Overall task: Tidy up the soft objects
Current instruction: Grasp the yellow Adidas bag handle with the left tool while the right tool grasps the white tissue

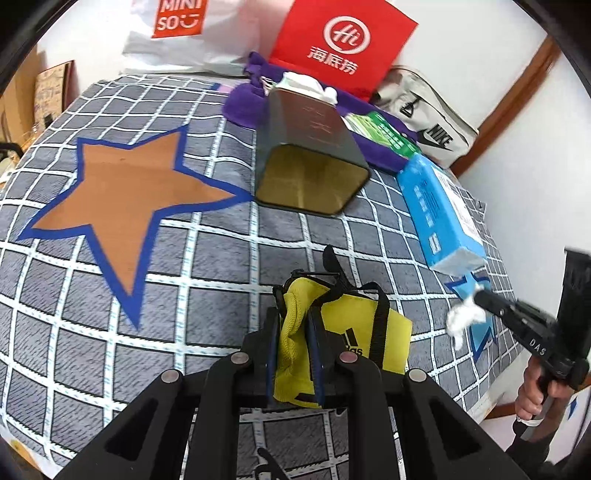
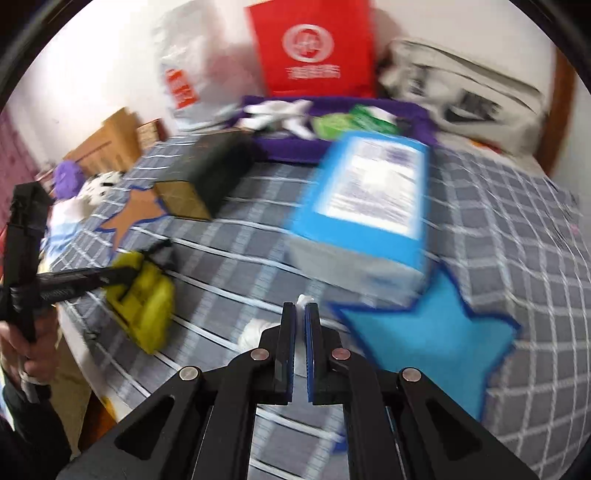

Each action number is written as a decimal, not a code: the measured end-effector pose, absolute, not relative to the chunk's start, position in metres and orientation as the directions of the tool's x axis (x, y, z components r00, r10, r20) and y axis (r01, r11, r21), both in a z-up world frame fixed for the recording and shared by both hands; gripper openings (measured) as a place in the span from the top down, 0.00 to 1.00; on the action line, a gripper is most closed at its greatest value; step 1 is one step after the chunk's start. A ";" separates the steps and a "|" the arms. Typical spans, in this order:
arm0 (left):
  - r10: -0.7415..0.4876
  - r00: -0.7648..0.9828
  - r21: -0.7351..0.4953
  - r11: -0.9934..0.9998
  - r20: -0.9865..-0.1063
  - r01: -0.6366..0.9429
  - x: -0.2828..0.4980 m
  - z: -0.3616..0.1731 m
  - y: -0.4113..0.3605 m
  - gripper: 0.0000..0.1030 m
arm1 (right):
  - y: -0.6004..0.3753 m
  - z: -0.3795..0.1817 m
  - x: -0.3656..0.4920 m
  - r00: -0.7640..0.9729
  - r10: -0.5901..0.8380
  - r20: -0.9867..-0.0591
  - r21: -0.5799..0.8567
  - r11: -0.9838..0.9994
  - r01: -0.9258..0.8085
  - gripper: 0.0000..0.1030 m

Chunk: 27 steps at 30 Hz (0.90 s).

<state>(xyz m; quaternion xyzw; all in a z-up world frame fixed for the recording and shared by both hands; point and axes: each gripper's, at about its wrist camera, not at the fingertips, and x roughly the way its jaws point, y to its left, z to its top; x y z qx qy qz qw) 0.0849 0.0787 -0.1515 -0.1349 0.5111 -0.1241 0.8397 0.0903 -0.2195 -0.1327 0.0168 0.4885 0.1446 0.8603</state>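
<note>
My left gripper (image 1: 295, 325) is shut on a yellow Adidas pouch (image 1: 354, 332) with black straps, held just above the checked cloth; the pouch also shows in the right wrist view (image 2: 147, 299). My right gripper (image 2: 300, 314) is shut on a white soft wad (image 2: 255, 328), which also shows in the left wrist view (image 1: 465, 317) at the right, near the blue tissue pack (image 1: 439, 210). An orange star (image 1: 125, 199) lies left and a blue star (image 2: 424, 339) lies right on the cloth.
A dark open tin box (image 1: 310, 147) lies on its side mid-table. A purple tray (image 2: 295, 147) at the back holds white and green soft items. Red bag (image 1: 340, 44), Miniso bag (image 1: 177, 22) and Nike bag (image 1: 428, 114) stand behind.
</note>
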 end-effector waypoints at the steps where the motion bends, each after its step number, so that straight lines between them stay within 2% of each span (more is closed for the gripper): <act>1: -0.340 0.445 -0.348 0.935 -0.828 0.067 0.086 -0.152 0.079 0.85 | -0.226 -0.135 0.090 0.482 0.260 -0.837 0.173 0.960 -0.219 0.95; 4: -0.316 0.441 -0.325 0.944 -0.840 0.057 0.088 -0.154 0.074 0.83 | -0.237 -0.143 0.090 0.473 0.259 -0.842 0.183 0.962 -0.201 0.86; 6: -0.299 0.439 -0.306 0.950 -0.847 0.057 0.089 -0.154 0.070 0.82 | -0.242 -0.147 0.088 0.467 0.268 -0.843 0.201 0.961 -0.189 0.63; 7: -0.294 0.437 -0.300 0.952 -0.850 0.057 0.089 -0.154 0.069 0.75 | -0.243 -0.148 0.086 0.469 0.279 -0.838 0.214 0.959 -0.187 0.56; 8: -0.292 0.431 -0.297 0.953 -0.854 0.058 0.090 -0.154 0.068 0.73 | -0.242 -0.148 0.085 0.469 0.294 -0.833 0.233 0.955 -0.186 0.43; 9: -0.288 0.426 -0.291 0.955 -0.857 0.060 0.091 -0.155 0.066 0.73 | -0.241 -0.149 0.084 0.468 0.310 -0.828 0.248 0.950 -0.190 0.37; 14: -0.267 0.430 -0.265 0.962 -0.862 0.067 0.092 -0.156 0.058 0.73 | -0.222 -0.152 0.077 0.451 0.372 -0.811 0.289 0.926 -0.243 0.33; 17: -0.262 0.441 -0.256 0.964 -0.859 0.073 0.092 -0.156 0.056 0.73 | -0.214 -0.154 0.078 0.462 0.378 -0.802 0.287 0.923 -0.257 0.34; 19: -0.263 0.446 -0.255 0.964 -0.856 0.080 0.091 -0.156 0.055 0.75 | -0.210 -0.155 0.078 0.460 0.391 -0.797 0.293 0.917 -0.272 0.48; 20: -0.263 0.448 -0.254 0.964 -0.854 0.082 0.091 -0.155 0.054 0.75 | -0.207 -0.155 0.078 0.459 0.400 -0.793 0.295 0.912 -0.285 0.63; 21: -0.266 0.449 -0.257 0.963 -0.853 0.082 0.090 -0.155 0.054 0.76 | -0.205 -0.154 0.078 0.460 0.404 -0.791 0.293 0.910 -0.294 0.83; 22: -0.273 0.451 -0.263 0.961 -0.850 0.086 0.090 -0.154 0.053 0.77 | -0.203 -0.153 0.079 0.457 0.404 -0.793 0.287 0.908 -0.305 0.92; 27: -0.301 0.468 -0.290 0.952 -0.831 0.098 0.090 -0.143 0.052 0.82 | -0.204 -0.143 0.075 0.475 0.383 -0.792 0.248 0.914 -0.323 0.92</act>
